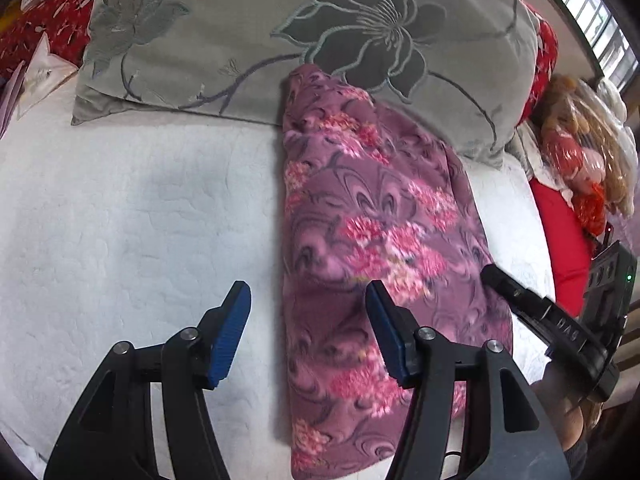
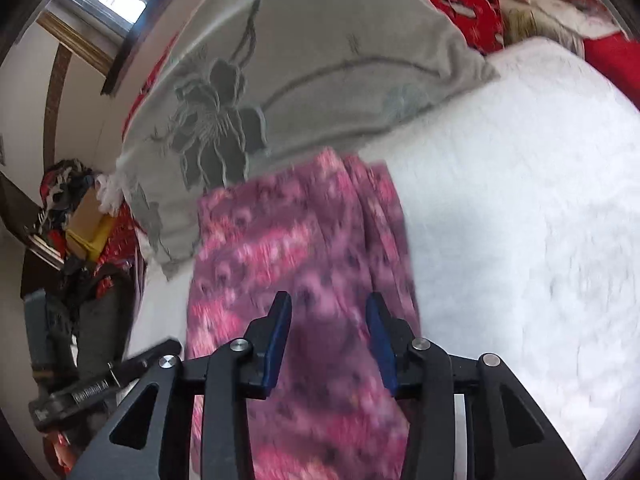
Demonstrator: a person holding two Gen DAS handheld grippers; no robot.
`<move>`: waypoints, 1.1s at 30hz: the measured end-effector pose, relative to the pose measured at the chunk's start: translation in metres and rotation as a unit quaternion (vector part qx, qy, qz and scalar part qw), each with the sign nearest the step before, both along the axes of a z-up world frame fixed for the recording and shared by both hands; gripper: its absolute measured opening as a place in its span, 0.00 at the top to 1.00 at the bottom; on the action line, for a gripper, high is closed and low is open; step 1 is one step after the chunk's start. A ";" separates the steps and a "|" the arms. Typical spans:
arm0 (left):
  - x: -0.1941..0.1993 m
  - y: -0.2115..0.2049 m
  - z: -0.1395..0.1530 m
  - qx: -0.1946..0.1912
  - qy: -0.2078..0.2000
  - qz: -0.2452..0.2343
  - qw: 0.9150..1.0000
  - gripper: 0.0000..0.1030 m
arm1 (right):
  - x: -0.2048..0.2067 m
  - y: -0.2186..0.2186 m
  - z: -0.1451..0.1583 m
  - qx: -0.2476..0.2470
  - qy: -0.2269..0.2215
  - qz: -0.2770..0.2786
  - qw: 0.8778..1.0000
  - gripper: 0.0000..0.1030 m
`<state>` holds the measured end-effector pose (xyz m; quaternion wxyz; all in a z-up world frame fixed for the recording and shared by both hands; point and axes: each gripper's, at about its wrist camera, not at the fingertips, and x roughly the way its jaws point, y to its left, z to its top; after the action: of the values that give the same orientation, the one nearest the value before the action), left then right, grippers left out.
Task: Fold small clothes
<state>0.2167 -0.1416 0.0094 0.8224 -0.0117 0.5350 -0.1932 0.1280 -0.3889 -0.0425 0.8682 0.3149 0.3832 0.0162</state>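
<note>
A purple fleece garment with pink flowers [image 1: 372,248] lies folded into a long strip on the white bed cover [image 1: 140,220], its far end up against a grey pillow [image 1: 280,32]. My left gripper [image 1: 308,304] is open and empty, hovering over the strip's left edge. The right gripper's body [image 1: 560,324] shows at the strip's right side. In the right wrist view the garment [image 2: 304,248] is blurred; my right gripper [image 2: 328,312] is open above it, holding nothing.
The grey flowered pillow [image 2: 280,60] lies across the head of the bed. Red patterned bedding [image 1: 48,20] and a plastic-wrapped doll [image 1: 580,152] sit at the edges. Cluttered boxes and clothes [image 2: 76,216] stand beside the bed. White cover [image 2: 520,200] stretches to the right.
</note>
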 end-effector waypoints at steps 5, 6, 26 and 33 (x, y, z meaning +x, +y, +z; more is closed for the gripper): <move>-0.009 -0.002 0.006 0.013 -0.012 0.000 1.000 0.43 | -0.020 0.006 0.017 -0.016 -0.044 0.017 0.999 0.90; -0.008 0.000 0.004 0.015 -0.012 0.000 1.000 0.43 | -0.024 0.006 0.020 -0.021 -0.053 0.012 0.998 0.90; -0.044 0.037 -0.048 0.005 0.108 -0.004 0.994 0.42 | -0.083 0.005 0.020 -0.019 -0.037 0.018 0.999 0.94; -0.014 0.046 -0.014 -0.064 0.101 0.000 0.993 0.42 | -0.064 0.004 0.010 -0.061 0.018 0.021 0.998 0.86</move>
<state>0.2028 -0.0953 -0.0043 0.7616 -0.0834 0.6020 -0.2249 0.0644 -0.3852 -0.0323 0.8782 0.2533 0.4057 0.0058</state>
